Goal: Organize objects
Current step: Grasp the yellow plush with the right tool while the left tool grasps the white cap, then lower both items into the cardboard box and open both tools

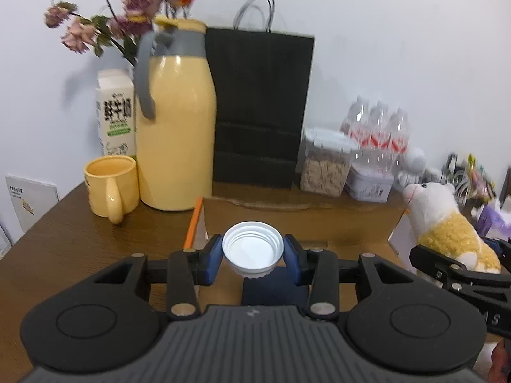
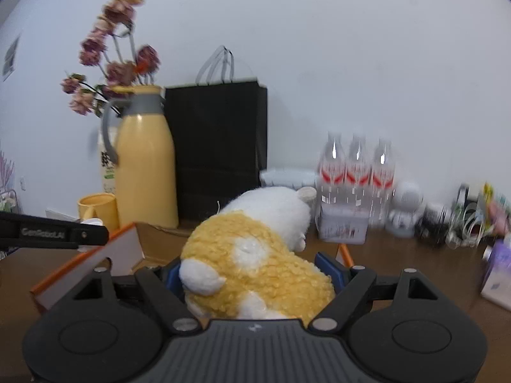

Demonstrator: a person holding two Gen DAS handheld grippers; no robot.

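Gripping a white cap [image 1: 252, 249] and plush toy [image 2: 255, 255], both fingers hover over the wooden table [image 1: 80, 242].

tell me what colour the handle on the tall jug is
Grey, on the yellow jug; its handle shows best in the left wrist view.

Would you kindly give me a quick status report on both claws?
Left claw shut on white lid. Right claw shut on plush toy. Both above open cardboard box. Nothing in the way.
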